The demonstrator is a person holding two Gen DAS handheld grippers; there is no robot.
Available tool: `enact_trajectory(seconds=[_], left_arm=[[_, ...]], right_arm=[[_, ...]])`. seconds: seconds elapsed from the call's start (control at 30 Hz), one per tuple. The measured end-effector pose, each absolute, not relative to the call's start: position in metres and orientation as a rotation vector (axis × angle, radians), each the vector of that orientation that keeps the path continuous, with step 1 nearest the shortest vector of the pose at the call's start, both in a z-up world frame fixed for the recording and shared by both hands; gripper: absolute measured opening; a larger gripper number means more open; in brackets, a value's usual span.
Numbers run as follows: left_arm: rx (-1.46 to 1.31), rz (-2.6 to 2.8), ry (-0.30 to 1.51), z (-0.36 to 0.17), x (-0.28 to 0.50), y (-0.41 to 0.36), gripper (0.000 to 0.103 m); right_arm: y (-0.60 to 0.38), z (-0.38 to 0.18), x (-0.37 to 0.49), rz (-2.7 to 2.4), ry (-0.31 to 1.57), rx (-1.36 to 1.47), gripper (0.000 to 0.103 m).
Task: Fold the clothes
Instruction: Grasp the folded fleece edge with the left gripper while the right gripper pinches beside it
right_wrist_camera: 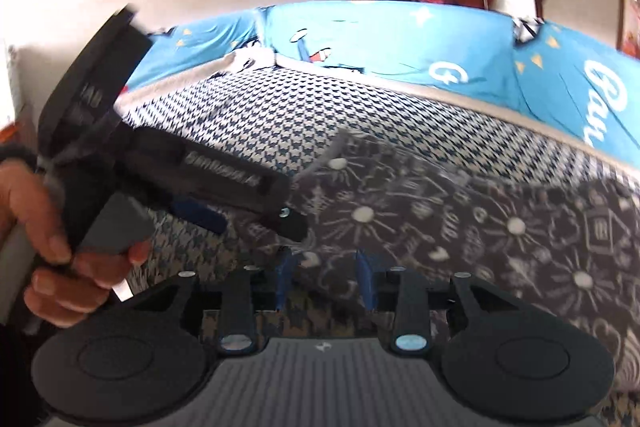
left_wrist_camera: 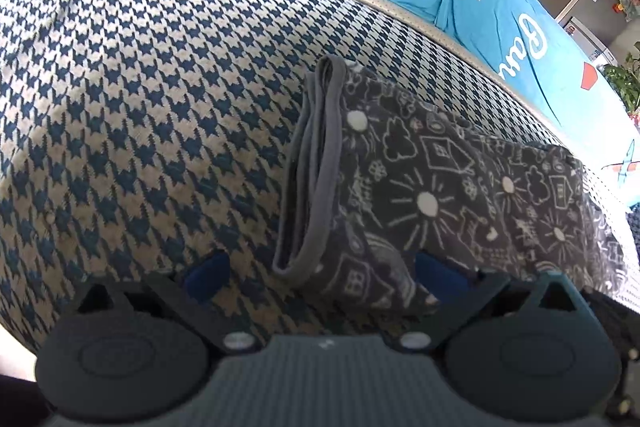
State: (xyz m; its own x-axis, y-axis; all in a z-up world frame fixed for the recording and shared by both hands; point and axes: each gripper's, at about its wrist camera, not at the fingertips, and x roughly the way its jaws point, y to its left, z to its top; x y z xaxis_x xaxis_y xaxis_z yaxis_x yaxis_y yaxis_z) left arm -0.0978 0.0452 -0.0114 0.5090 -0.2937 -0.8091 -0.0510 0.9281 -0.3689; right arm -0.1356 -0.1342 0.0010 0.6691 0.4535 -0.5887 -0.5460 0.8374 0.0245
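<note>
Dark grey doodle-print garment (left_wrist_camera: 432,195) lies folded at 3 o'clock on the houndstooth cushion (left_wrist_camera: 160,87), roomy toward 9, both left tongs (left_wrist_camera: 320,269) and right tongs (right_wrist_camera: 325,277) parted, gripping nothing.

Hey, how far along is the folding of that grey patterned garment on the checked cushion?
Partly done: the grey patterned garment already lies doubled on the checked cushion, its waistband layers stacked at one end. In hand: nothing. The left tool stands open over the near edge; the right tool is open too, fabric between its pads. Left: probably one more fold.
</note>
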Motion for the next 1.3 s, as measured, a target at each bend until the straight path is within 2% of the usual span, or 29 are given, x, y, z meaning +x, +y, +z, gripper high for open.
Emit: enact_trajectory(seconds=[0.17,0.43,0.7,0.77,0.93,1.0,1.3], left_arm=[[-0.389,-0.171,1.07,-0.012,-0.091,0.05,0.103],[-0.391,-0.195,1.106,-0.009,-0.083,0.057,0.103],[-0.428,-0.234,1.135,-0.007,-0.074,0.066,0.103],[-0.438,-0.245,1.143,-0.006,-0.071,0.067,0.103],[-0.459,-0.278,1.149,-0.004,-0.062,0.068,0.103],[-0.486,-0.302,1.154,-0.003,-0.058,0.068,0.103],[-0.538,-0.399,1.178,-0.008,-0.026,0.056,0.102]], right_arm=[[-0.109,-0.008,-0.136,0.591,0.594,-0.27,0.038],[-0.074,-0.028,-0.135,0.613,0.549,-0.421,0.048],[-0.048,-0.058,-0.136,0.56,0.457,-0.662,0.049],[-0.048,-0.06,-0.133,0.55,0.448,-0.667,0.048],[-0.053,-0.057,-0.129,0.542,0.438,-0.63,0.026],[-0.056,-0.05,-0.128,0.537,0.434,-0.588,0.023],[-0.077,-0.024,-0.124,0.541,0.431,-0.429,0.021]])
